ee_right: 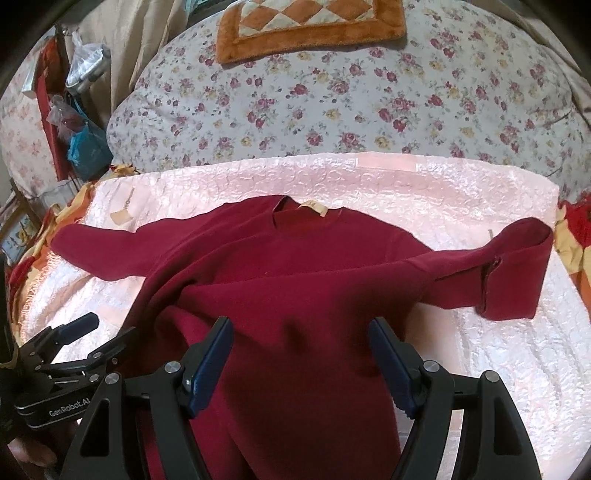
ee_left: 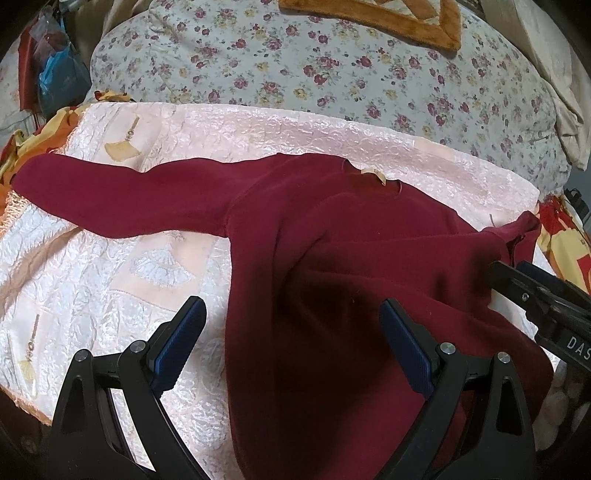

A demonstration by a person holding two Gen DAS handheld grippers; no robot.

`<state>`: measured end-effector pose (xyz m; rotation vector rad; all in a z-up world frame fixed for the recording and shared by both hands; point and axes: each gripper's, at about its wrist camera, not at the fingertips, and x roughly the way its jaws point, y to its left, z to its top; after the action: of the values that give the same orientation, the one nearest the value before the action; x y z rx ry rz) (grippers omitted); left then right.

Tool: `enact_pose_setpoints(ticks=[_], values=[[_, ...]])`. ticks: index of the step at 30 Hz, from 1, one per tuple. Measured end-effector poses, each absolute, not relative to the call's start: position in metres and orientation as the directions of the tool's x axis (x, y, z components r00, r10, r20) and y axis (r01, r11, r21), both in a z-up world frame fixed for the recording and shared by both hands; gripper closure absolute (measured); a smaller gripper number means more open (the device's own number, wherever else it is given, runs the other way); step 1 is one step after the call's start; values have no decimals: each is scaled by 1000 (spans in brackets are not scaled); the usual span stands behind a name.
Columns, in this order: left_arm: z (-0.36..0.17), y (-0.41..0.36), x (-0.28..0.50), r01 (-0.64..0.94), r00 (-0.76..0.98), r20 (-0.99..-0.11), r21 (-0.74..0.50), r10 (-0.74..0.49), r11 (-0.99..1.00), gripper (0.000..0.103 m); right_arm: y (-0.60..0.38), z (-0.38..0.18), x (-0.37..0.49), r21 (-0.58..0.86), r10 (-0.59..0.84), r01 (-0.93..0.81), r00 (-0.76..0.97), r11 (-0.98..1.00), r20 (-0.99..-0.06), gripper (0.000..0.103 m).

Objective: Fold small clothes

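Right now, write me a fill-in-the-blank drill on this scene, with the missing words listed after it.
1. The dark red sweater lies on a shiny ___ quilt.
2. The left tool and the right tool both have their jaws ___.
3. The sweater's right sleeve is ___ back on itself.
4. The orange mat lies on the ___ bedding.

Missing words: pink; open; folded; floral

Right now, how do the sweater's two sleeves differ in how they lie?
The left sleeve stretches out straight and flat on the pink quilt; the right sleeve is doubled back on itself at the cuff end. The left looks longer, the right shorter and thicker. Both are the same maroon knit, untouched.
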<state>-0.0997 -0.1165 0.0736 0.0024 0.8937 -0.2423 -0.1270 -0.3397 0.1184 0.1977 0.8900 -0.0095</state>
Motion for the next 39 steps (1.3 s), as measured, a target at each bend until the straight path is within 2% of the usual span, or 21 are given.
enact_pose_setpoints(ticks=[10,17,39], values=[[84,-121,-97,215,639,-747,-52,-181,975,8,-338,112,-117,199,103,94,607,975,-788,30],[85,-120,-92,211,641,-744,-67,-190,975,8,-337,109,-112,178,87,94,600,980,-796,30],[58,-108,-70,136,612,-781,-50,-124,989,8,-332,84,-97,155,55,135,553,979,-831,30]])
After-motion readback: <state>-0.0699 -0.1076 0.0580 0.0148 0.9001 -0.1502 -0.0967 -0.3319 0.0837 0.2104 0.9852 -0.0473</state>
